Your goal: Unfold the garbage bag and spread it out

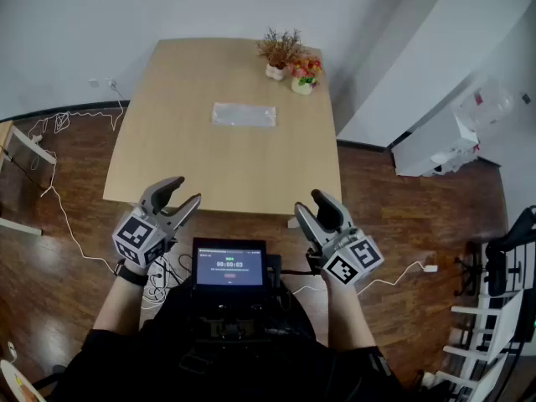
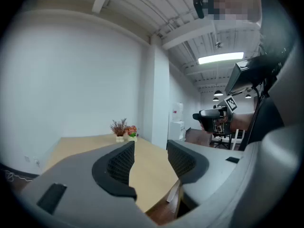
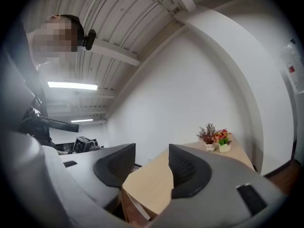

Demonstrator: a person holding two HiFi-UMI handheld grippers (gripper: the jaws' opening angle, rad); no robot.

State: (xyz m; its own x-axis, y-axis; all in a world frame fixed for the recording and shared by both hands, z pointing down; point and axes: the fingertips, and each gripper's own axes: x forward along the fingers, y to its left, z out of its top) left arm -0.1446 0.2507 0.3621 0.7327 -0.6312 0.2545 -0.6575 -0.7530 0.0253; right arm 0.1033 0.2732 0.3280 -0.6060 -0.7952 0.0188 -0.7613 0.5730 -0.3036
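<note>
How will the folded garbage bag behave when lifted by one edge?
The garbage bag lies flat and thin, so it is probably floppy and very light. Its pale, shiny-looking film may slide on the smooth table.

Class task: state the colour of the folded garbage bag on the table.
Pale, translucent whitish-grey. The garbage bag shows best in the head view.

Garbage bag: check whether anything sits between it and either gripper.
Nothing visible does. The folded garbage bag lies flat in the middle of the table, with only bare wood between it and the left gripper and right gripper, both open and empty at the near edge. The potted plants stand beyond the bag.
</note>
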